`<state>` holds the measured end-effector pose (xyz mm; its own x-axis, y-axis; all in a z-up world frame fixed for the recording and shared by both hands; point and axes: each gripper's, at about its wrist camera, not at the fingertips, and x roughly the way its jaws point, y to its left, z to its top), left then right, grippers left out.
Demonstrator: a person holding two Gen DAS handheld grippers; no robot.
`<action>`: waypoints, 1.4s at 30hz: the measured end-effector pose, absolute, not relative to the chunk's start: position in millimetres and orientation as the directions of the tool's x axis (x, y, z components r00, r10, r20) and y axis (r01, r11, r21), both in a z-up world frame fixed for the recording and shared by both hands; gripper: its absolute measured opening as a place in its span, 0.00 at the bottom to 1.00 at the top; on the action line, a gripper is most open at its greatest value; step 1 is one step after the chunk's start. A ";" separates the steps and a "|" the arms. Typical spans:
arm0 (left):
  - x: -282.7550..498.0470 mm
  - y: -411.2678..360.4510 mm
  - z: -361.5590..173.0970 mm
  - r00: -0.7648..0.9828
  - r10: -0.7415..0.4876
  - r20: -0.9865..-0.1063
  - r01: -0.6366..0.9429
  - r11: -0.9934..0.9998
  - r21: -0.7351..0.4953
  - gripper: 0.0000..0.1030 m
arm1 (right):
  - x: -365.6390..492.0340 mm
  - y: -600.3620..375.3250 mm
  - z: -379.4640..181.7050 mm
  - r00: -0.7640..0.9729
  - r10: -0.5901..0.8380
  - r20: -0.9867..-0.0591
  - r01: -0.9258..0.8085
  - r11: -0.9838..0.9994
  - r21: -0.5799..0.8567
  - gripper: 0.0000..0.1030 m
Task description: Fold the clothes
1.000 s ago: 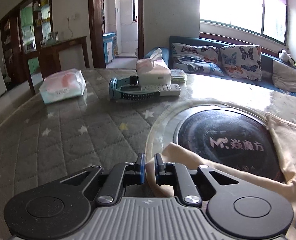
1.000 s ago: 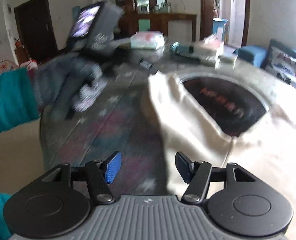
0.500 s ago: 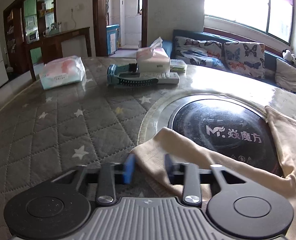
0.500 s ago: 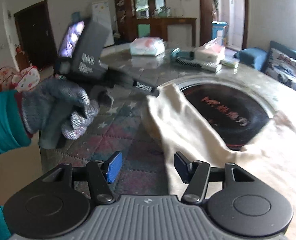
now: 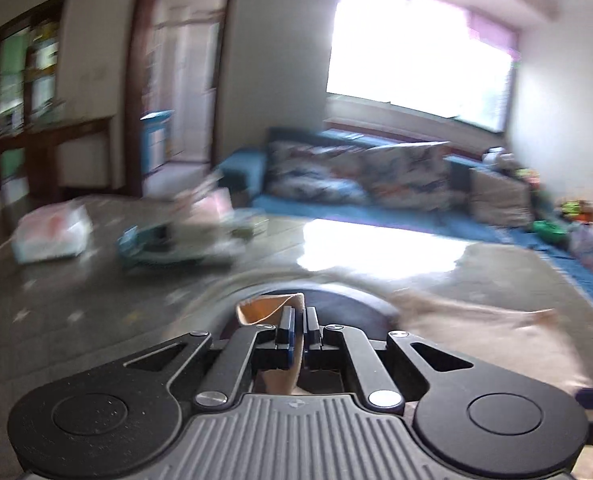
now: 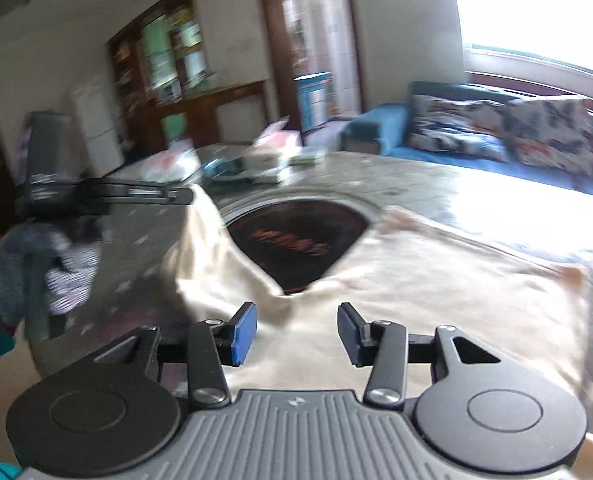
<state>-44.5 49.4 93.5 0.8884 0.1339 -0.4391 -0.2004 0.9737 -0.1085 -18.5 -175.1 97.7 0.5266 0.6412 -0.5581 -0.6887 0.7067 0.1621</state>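
A: Status, left gripper [image 5: 299,322]?
B: Jaws clenched on a corner of the beige garment [image 6: 416,292]. Fabric passes between the pads and pokes out beyond the tips. In the right wrist view the same unit sits at the far left, gloved hand [image 6: 36,264] on the grip, w/ the cloth edge lifted off the tabletop [image 6: 436,184] and hanging from its tip.

A: Right gripper [image 6: 296,334]?
B: Jaws released, wide gap, nothing between the pads. It sits over the near part of the garment; contact w/ the cloth cannot be determined.

A: Garment position?
B: Spread over the near and right part of the tabletop. Left edge raised as a ridge up to the left unit. Far edge partly covers the black round inset [image 6: 296,236] at the tabletop centre; red lettering on the inset is visible but too blurred to read.

A: Other items?
B: Far side of the tabletop, approx. left to right: wrapped white-pink pack [image 5: 52,236], teal object [image 5: 152,246], tissue box [image 5: 212,208]. All well apart from the garment. Beyond the tabletop: blue sofa [image 5: 376,212] w/ patterned cushions, bright window [image 5: 416,52] above it.

A: Image quality?
B: Both views motion-blurred; fine detail not recoverable.
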 end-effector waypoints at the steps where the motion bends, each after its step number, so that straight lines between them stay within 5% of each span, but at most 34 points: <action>1: -47.0 37.8 97.3 0.900 0.093 -0.427 -0.156 0.981 -0.116 0.04 | -16.1 -183.7 97.8 0.543 0.633 -0.552 -0.669 0.723 0.172 0.43; 8: -59.8 -48.7 100.4 0.908 -0.192 -0.373 0.150 0.979 -0.137 0.04 | 0.4 -241.8 93.2 0.641 0.563 -0.522 -0.529 0.816 0.232 0.39; 12: -56.5 -84.4 75.7 0.847 -0.280 -0.452 0.255 0.960 -0.116 0.08 | 7.9 -269.7 83.8 0.669 0.508 -0.543 -0.445 0.858 0.254 0.37; 15: -66.0 -98.7 60.9 0.810 -0.311 -0.498 0.326 0.943 -0.059 0.22 | 10.6 -281.4 74.1 0.658 0.491 -0.571 -0.407 0.870 0.278 0.36; 27: -100.8 -37.5 43.6 0.855 -0.093 -0.510 0.141 0.988 0.057 0.88 | 4.0 -236.5 45.3 0.536 0.550 -0.640 -0.468 0.825 0.318 0.37; 34: -112.6 -12.3 26.9 0.848 -0.007 -0.530 0.045 0.997 0.059 0.97 | 3.0 -205.7 38.1 0.533 0.509 -0.676 -0.480 0.839 0.254 0.36; 39: -112.3 -11.7 21.6 0.842 0.006 -0.539 0.024 0.999 0.048 1.00 | -0.7 -195.2 39.8 0.544 0.478 -0.690 -0.488 0.849 0.203 0.07; 42: -107.1 -15.0 18.7 0.839 0.014 -0.545 0.013 0.999 0.047 1.00 | -3.1 -196.1 54.2 0.584 0.461 -0.668 -0.497 0.854 0.155 0.04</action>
<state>-107.1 -15.0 18.7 0.8386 0.0142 -0.5445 0.0134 0.9988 0.0468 -3.1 -196.1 54.2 0.5841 0.4613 -0.6678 -0.4972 0.8537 0.1548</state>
